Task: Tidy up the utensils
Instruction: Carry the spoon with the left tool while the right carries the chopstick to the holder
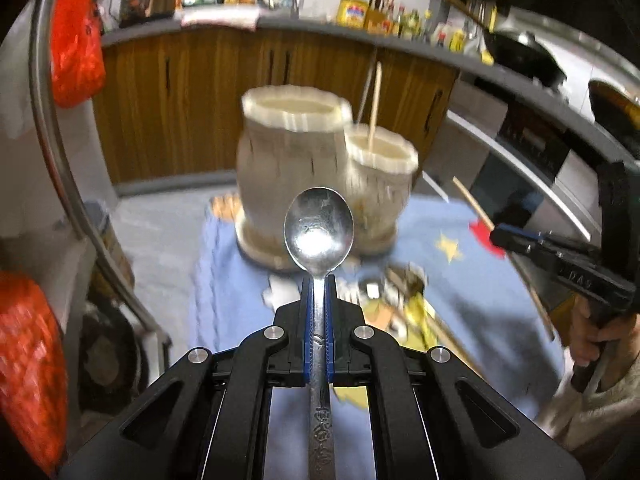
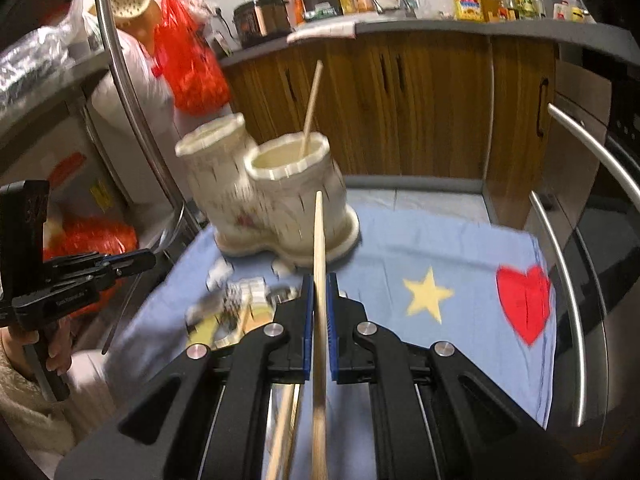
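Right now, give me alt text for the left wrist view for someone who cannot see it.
The left gripper is shut on a metal spoon, bowl pointing ahead toward a cream two-cup utensil holder on a blue cloth. One chopstick stands in the smaller cup; the right gripper holds another at the right edge.

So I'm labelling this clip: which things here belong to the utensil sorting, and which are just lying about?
Job:
spoon in left gripper
chopstick in right gripper
holder, one chopstick inside

Lying about:
red bag
oil bottle
wok
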A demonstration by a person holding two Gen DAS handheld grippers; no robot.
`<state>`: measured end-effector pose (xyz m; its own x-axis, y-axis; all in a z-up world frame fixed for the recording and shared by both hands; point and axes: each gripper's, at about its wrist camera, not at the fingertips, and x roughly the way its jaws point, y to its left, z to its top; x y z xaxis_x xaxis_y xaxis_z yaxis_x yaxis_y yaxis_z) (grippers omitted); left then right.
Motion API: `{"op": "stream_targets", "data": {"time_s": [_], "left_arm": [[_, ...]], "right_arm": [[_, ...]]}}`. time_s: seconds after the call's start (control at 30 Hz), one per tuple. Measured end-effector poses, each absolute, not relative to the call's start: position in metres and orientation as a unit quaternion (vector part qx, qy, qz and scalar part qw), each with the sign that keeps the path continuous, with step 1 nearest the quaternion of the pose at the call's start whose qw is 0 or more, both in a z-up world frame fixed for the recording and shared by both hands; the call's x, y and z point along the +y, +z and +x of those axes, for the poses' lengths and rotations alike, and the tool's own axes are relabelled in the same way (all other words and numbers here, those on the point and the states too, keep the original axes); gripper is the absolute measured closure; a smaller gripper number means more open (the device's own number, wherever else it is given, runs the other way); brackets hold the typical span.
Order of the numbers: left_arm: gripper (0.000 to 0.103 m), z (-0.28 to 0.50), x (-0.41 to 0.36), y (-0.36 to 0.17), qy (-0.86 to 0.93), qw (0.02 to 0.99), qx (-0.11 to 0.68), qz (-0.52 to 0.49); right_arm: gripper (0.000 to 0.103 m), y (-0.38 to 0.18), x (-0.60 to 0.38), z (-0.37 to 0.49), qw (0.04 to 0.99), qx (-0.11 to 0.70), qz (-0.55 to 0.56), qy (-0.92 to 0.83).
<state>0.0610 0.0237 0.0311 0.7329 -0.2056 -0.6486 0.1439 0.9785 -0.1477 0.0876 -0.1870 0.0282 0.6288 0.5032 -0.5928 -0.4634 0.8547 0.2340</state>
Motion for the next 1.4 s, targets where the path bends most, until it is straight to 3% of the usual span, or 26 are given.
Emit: {"op": "stream_targets", "data": {"time_s": [0.27, 0.53, 0.93, 1.4], "left_arm": [[0.097, 0.094, 0.034, 0.098, -0.092, 0.958, 0.266, -0.047], [0.097, 0.139, 0.041, 0.129, -0.087, 0.973, 0.207, -0.057], [0.097, 0.191, 0.035, 0.124, -0.071, 0.983, 0.152, -0.075], [0.097, 0.202, 0.036, 0.089, -0.053, 0.983, 0.165, -0.055]], "right_arm": [[0.097, 0.076, -0.179, 0.119, 0.918, 0.274, 0.059, 0.281], [0.097, 0.101, -0.172, 0.164, 0.909, 0.247, 0.141, 0.306], [0.097, 0.095, -0.154, 0.211, 0.933, 0.143, 0.212, 0.255], [0.097, 0.056, -0.14, 0.229, 0.943, 0.157, 0.194, 0.22]]}}
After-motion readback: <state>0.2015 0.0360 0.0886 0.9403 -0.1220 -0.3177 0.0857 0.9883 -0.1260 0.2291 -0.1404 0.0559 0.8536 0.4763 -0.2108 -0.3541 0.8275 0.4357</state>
